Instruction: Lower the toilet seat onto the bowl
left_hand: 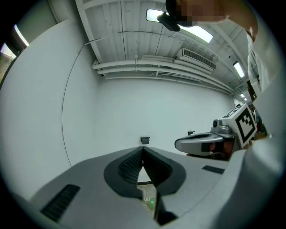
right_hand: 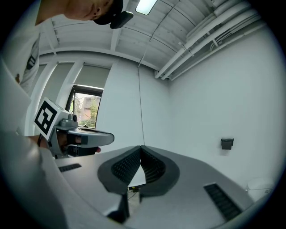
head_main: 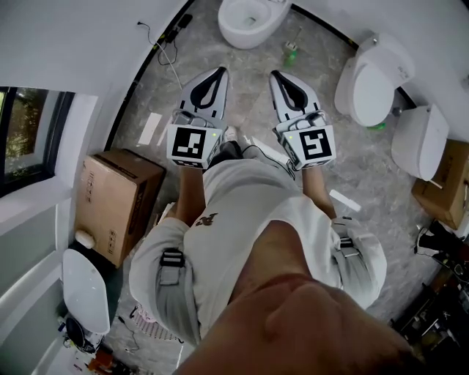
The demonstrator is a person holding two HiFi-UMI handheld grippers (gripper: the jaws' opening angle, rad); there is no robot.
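Note:
A white toilet (head_main: 249,22) stands at the far end of the grey floor, its bowl open to view from above; how its seat stands I cannot tell. My left gripper (head_main: 209,77) and right gripper (head_main: 289,79) are held side by side at waist height, well short of that toilet. Both point up at white walls in their own views. The left gripper (left_hand: 143,150) is shut with nothing between its pads. My right gripper (right_hand: 141,148) is also shut and empty. Each gripper view catches the other gripper at its edge.
Two more white toilets (head_main: 374,77) (head_main: 419,139) stand at the right with lids down, and another (head_main: 84,289) at the lower left. A cardboard box (head_main: 117,201) sits at the left wall, a green bottle (head_main: 291,53) by the far toilet, cables (head_main: 165,44) along the wall.

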